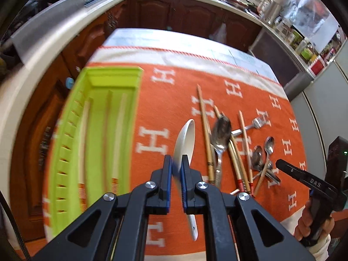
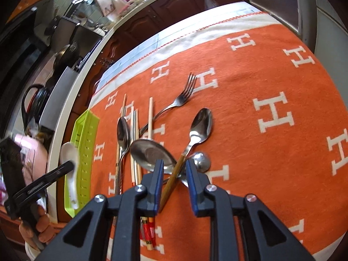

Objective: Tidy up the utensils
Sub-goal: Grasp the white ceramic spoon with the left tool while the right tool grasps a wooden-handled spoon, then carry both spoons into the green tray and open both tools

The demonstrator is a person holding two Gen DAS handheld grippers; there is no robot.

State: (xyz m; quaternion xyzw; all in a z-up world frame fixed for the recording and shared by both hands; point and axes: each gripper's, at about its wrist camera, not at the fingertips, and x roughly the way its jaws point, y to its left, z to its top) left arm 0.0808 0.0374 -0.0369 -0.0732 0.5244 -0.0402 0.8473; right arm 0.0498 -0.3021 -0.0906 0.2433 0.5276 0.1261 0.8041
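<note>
My left gripper (image 1: pixel 176 163) is shut on a white ceramic spoon (image 1: pixel 184 139) and holds it above the orange cloth, right of the lime green utensil tray (image 1: pixel 65 152), which holds chopsticks (image 1: pixel 115 141). In the right wrist view the left gripper (image 2: pixel 70 164) carries the white spoon (image 2: pixel 68 152) beside the tray (image 2: pixel 86 143). My right gripper (image 2: pixel 174 165) is open over a pile of metal spoons (image 2: pixel 152 152), with a wooden-handled spoon (image 2: pixel 174 178) lying between its fingers. A fork (image 2: pixel 182 96) and loose chopsticks (image 2: pixel 150 117) lie beyond.
The orange cloth with white H letters (image 2: pixel 271 113) covers the table. More spoons (image 1: pixel 220 132), chopsticks (image 1: pixel 204 130) and a fork (image 1: pixel 256 124) lie right of the white spoon. A counter edge (image 1: pixel 54 50) and wooden cabinets (image 1: pixel 184 10) surround the table.
</note>
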